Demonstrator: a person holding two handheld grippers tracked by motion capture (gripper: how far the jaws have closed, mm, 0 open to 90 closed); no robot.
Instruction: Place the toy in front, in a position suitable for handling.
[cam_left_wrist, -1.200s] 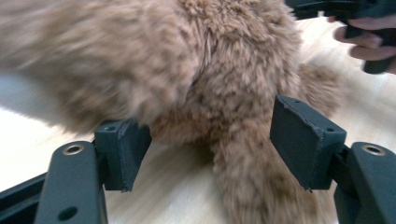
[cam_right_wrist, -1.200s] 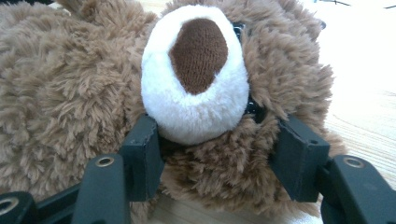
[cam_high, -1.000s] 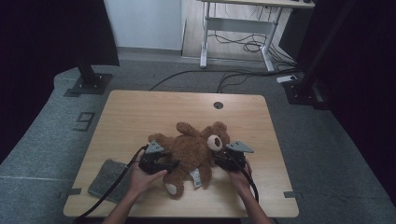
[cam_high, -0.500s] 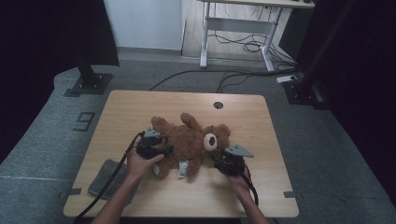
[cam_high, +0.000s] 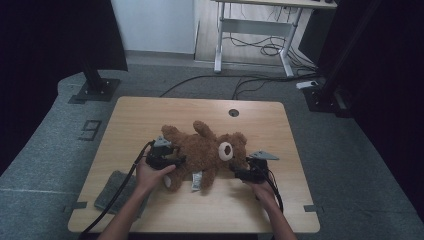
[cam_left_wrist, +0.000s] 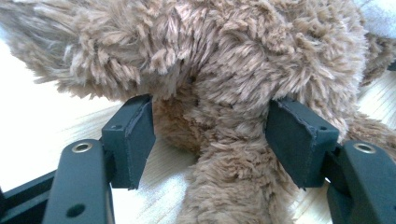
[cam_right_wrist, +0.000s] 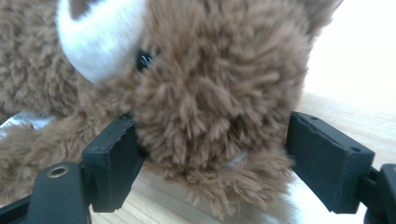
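A brown teddy bear (cam_high: 205, 150) lies on the wooden table (cam_high: 150, 112), a little toward the person's side of the centre, its head with the pale muzzle pointing to about 3 o'clock and its legs spread toward 10 and 12 o'clock. A white tag sticks out from under its body at 6 o'clock.

The left gripper (cam_high: 167, 159) sits at the bear's 9 o'clock side, held in the person's left hand (cam_high: 150, 175). In the left gripper view (cam_left_wrist: 210, 135) its jaws stand well apart around a thick fold of fur where a limb joins the body. Both pads touch the fur and dent it slightly, so it seems to be a light grip on the bear, though the long pile makes the pressure hard to judge.

The right gripper (cam_high: 244, 172) is at the bear's 4 o'clock, by the head, in the right hand (cam_high: 262, 189). Its jaws have just been opening. In the right gripper view (cam_right_wrist: 212, 154) the bear's head lies between them: the pad at 9 o'clock brushes the fur, while the pad at 3 o'clock stands clear of it with a bright gap, so the head is not clamped.

A grey cloth (cam_high: 112, 192) lies on the table at 7 o'clock from the bear, near the edge, well apart from it.
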